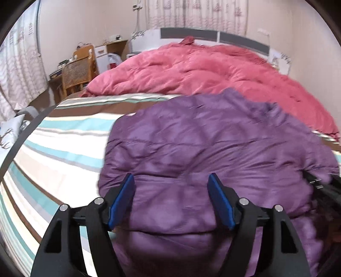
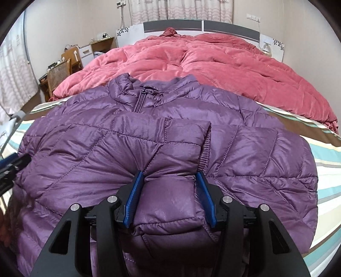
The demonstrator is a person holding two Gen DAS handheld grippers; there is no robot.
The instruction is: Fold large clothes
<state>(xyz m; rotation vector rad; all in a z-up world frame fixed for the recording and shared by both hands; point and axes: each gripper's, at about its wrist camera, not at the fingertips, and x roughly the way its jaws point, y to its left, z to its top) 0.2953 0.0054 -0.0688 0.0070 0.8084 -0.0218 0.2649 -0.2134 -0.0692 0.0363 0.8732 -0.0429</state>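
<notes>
Purple jacket (image 2: pixel 149 132), no readable label; right gripper (image 2: pixel 169 176) clamps sleeve.

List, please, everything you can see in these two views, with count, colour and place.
jacket: one, purple, quilted, spread on the bed's near part.
sleeve: one, purple, folded across the jacket's front.
duvet: one, pink-red, behind the jacket.
sheet: one, striped white, teal and brown, under the jacket.
chair: one, wooden, left of the bed.
curtains: pale, behind the headboard.
left gripper: blue fingers open over the jacket.
right gripper: blue fingers shut on the sleeve.
</notes>
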